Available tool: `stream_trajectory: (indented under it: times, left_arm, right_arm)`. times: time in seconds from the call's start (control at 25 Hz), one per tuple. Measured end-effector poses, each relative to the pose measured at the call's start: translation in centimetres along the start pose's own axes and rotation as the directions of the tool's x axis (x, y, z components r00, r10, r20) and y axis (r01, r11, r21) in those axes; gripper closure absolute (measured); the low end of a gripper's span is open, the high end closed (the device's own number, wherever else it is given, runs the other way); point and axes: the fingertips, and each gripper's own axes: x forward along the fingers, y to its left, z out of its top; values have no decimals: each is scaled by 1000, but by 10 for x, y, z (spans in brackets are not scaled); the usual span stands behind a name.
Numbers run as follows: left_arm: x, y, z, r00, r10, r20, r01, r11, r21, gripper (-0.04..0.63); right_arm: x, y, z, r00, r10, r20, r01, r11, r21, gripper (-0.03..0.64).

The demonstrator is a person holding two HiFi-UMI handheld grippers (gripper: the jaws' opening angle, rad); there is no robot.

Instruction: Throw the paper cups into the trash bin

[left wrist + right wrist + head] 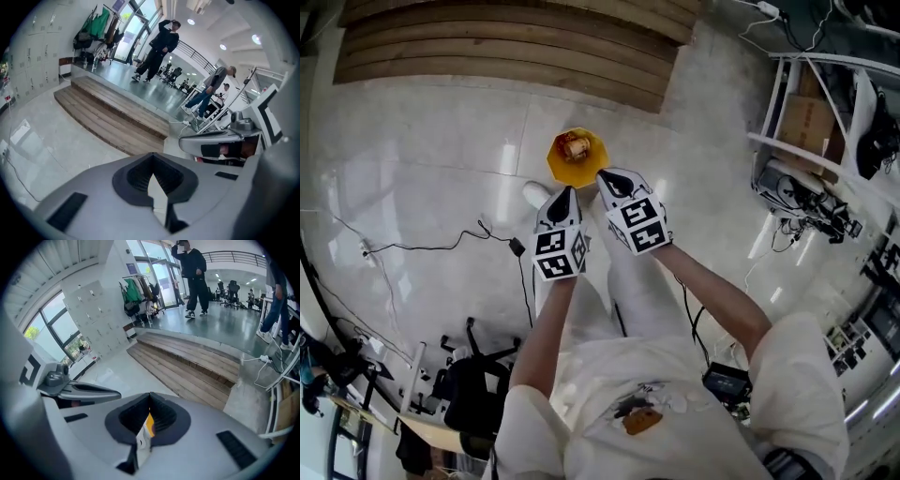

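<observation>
One paper cup (574,146) lies inside the yellow trash bin (556,169), which stands on the pale floor (422,178) just below the wooden steps (487,47). The right gripper (606,176) has its jaws together, its tip at the bin's rim. The left gripper (568,191) hangs just beside it, jaws together too, nothing between them

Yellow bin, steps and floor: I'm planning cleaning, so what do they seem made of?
Yellow bin: probably plastic, judging by its even bright colour and smooth moulded rim.
Steps: wood or wood-look boards, matte brown with plank lines.
Floor: polished stone or tile, pale and glossy, mirroring the ceiling lights.
</observation>
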Motion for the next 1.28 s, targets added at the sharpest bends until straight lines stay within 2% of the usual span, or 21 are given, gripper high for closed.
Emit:
stream_trajectory:
  times: [0.12, 0.36, 0.52, 0.92, 1.28]
  left_arm:
    - [-38, -21, 32, 999, -19, 50, 18, 1000, 22, 591]
    - [-118, -56, 100, 985, -18, 172, 18, 1000, 1, 591]
    - [-164, -83, 130, 968, -54, 246, 37, 997, 70, 591]
    - [-256, -138, 153, 949, -127, 288, 68, 976, 208, 591]
    - [-275, -175, 169, 932, -194, 307, 102, 951, 294, 591]
  right_arm:
    - [-41, 19, 31, 999, 9, 48, -8, 1000, -17, 609]
    - [-125, 49, 100, 985, 30, 167, -19, 998, -66, 609]
    - [-176, 62, 132, 965, 25, 262, -6, 997, -73, 609]
    - [-261, 106, 140, 947, 67, 314, -40, 995, -91, 609]
    - [-303, 112, 154, 931, 77, 358, -49, 995, -86, 609]
